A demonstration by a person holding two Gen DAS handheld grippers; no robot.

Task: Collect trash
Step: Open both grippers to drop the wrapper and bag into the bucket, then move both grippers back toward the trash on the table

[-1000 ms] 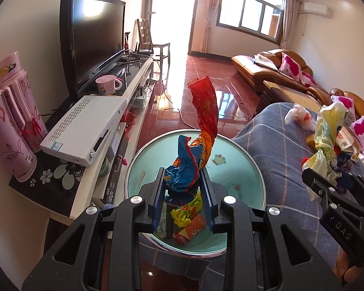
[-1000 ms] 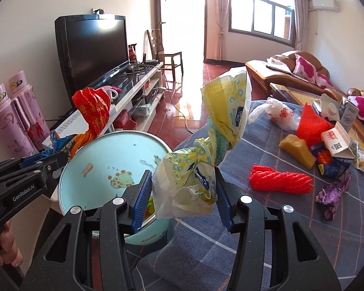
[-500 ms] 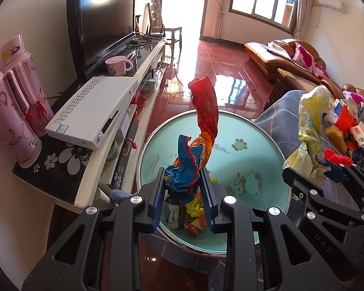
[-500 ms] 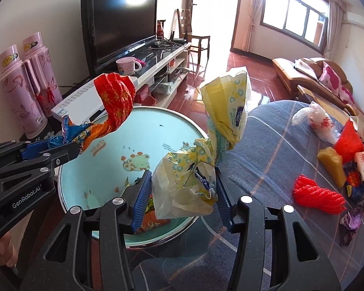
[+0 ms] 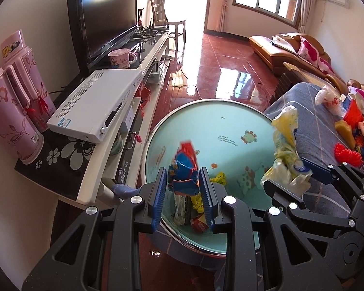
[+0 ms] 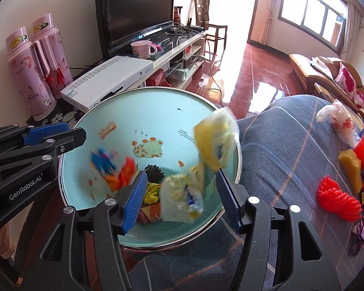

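A pale green waste bin (image 5: 218, 126) (image 6: 157, 101) with cartoon prints stands below both grippers, several wrappers lying at its bottom. My left gripper (image 5: 183, 194) (image 6: 60, 135) hangs open over the bin's left side. A red and blue wrapper (image 5: 184, 167) (image 6: 114, 169), blurred, is dropping free inside the bin. My right gripper (image 6: 182, 201) (image 5: 291, 179) is open wide over the bin's right rim. The yellow plastic bag (image 6: 213, 143) (image 5: 285, 150) is loose between its fingers, blurred and tipping into the bin.
A table under a blue-grey checked cloth (image 6: 279, 145) lies right of the bin, with a red mesh ball (image 6: 337, 198), a yellow block (image 6: 351, 167), a knotted white bag (image 6: 339, 121) and other trash. On the left, a TV stand holds a white box (image 5: 97, 101) and pink flasks (image 5: 9, 111).
Both grippers have come in over the bin and let go. The red and blue wrapper has fallen out of the left gripper, and the yellow bag is slipping from the right.
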